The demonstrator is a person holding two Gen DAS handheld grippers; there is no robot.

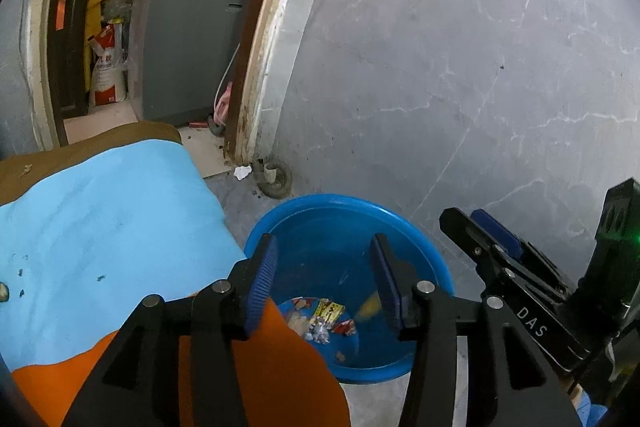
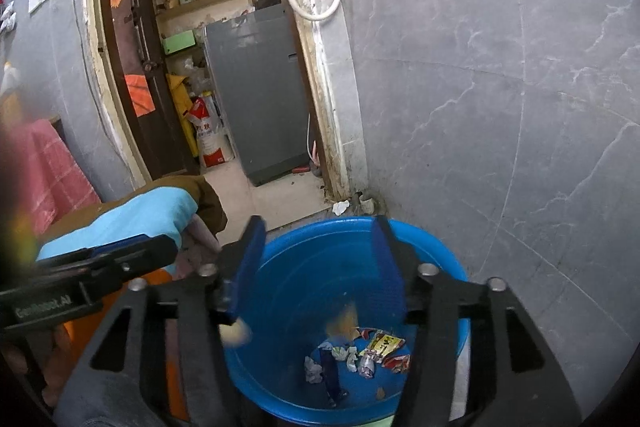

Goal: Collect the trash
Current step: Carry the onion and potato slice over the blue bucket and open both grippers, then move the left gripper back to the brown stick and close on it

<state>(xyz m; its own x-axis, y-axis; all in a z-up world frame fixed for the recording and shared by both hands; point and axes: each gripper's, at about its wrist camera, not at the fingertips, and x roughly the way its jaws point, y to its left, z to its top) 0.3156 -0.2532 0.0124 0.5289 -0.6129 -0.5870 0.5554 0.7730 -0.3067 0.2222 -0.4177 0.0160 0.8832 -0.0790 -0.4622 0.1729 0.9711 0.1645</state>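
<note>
A blue plastic bin (image 1: 424,259) (image 2: 444,251) stands on the floor by the grey wall. Wrappers and crumpled scraps (image 1: 324,319) (image 2: 368,351) lie at its bottom. A blurred yellow-orange piece (image 1: 370,305) (image 2: 344,319) is in mid-air inside the bin. A pale blurred piece (image 2: 236,333) is by the bin's left rim. My left gripper (image 1: 324,283) is open and empty over the bin. My right gripper (image 2: 318,263) is open and empty over the bin; it also shows in the left wrist view (image 1: 480,227).
A table with a light blue cloth (image 1: 100,227) and an orange sheet (image 1: 272,367) stands left of the bin. A crumpled white paper (image 1: 242,171) (image 2: 340,207) lies on the floor by the door frame. A grey machine (image 1: 188,43) stands in the doorway beyond.
</note>
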